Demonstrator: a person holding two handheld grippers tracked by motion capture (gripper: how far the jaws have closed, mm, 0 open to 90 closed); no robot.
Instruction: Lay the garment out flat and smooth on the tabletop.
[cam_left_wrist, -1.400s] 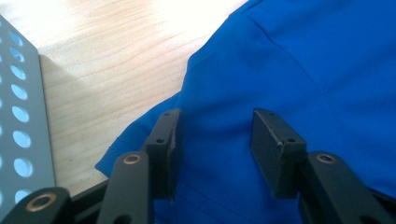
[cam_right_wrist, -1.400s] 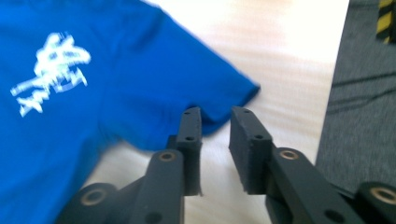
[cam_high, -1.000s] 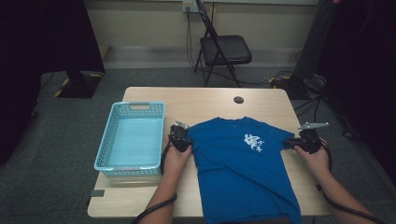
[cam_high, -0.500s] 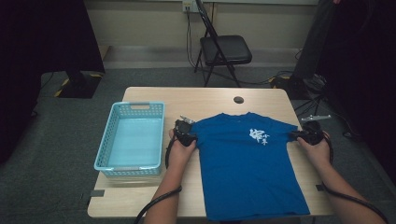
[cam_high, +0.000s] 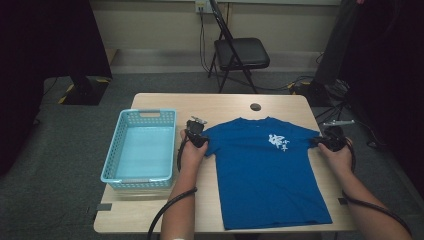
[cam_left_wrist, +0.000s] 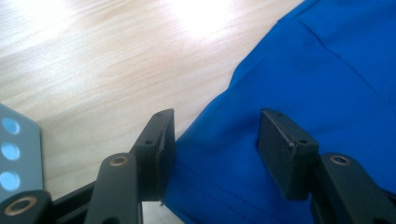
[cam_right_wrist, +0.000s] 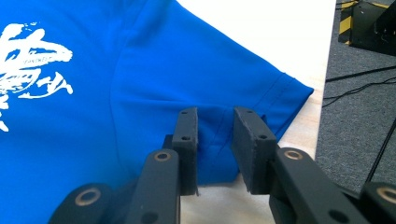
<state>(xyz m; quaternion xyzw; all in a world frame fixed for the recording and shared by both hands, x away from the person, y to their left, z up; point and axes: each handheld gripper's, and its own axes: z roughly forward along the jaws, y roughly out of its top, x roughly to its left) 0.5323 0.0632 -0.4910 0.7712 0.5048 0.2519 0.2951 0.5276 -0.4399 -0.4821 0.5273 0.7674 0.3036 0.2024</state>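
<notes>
A blue T-shirt (cam_high: 265, 175) with a white print lies flat, face up, on the wooden table (cam_high: 225, 102). My left gripper (cam_high: 200, 139) is at the shirt's left sleeve. In the left gripper view it (cam_left_wrist: 215, 140) is open wide, with the sleeve edge (cam_left_wrist: 224, 154) lying between its jaws. My right gripper (cam_high: 322, 141) is at the right sleeve. In the right gripper view it (cam_right_wrist: 215, 140) has a narrow gap between its jaws, open over the sleeve (cam_right_wrist: 261, 88) near its hem. The shirt's bottom hem lies near the table's front edge.
A light blue plastic basket (cam_high: 107, 175) with nothing in it stands on the left of the table, close to my left hand. A small dark round disc (cam_high: 255, 106) sits near the table's far edge. A black folding chair (cam_high: 240, 52) stands beyond the table.
Both grippers moved away from the person, drawing the shirt up the table. Its lower part, which hung over the front edge, now lies on the table, spread flat.
</notes>
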